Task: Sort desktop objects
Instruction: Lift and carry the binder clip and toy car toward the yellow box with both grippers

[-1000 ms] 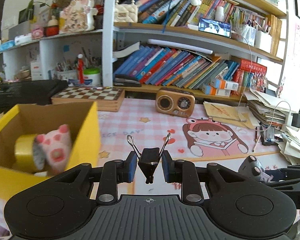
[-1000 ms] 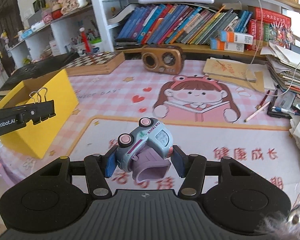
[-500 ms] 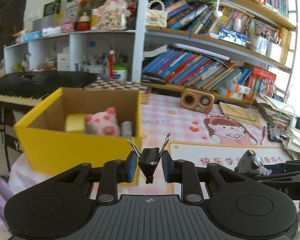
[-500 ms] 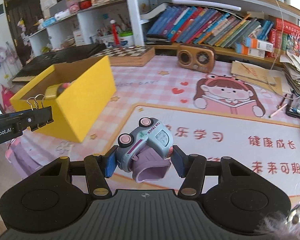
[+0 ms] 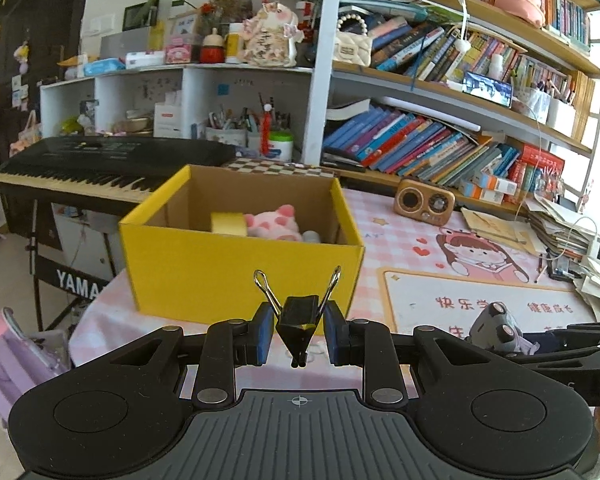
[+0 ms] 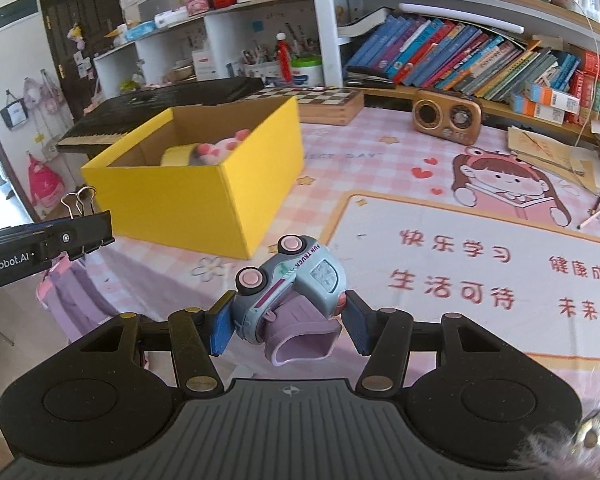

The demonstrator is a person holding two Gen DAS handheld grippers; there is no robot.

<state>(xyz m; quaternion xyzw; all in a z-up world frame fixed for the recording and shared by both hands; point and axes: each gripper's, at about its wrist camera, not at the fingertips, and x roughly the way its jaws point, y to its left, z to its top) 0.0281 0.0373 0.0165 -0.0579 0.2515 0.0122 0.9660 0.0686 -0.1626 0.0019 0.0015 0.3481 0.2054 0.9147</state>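
Observation:
My left gripper [image 5: 298, 334] is shut on a black binder clip [image 5: 298, 318] with its wire handles up, held in the air in front of the open yellow box [image 5: 236, 268]. The box holds a yellow tape roll [image 5: 228, 223] and a pink plush pig [image 5: 274, 222]. My right gripper [image 6: 288, 322] is shut on a blue-grey toy truck [image 6: 292, 284] with pink wheels, above the pink desk mat [image 6: 460, 280], right of the box [image 6: 204, 200]. The left gripper with its clip [image 6: 80, 220] shows at the left of the right wrist view.
A brown retro radio [image 5: 424, 202] and a chessboard case [image 6: 328, 100] stand at the back of the desk. Bookshelves [image 5: 440, 148] rise behind. A black keyboard [image 5: 100, 164] stands left of the desk. Paper stacks [image 5: 560, 224] lie at the right edge.
Both grippers have pulled back and up from the desk, so the yellow box now sits farther ahead and fully in view. Both keep their grip on the clip and the truck.

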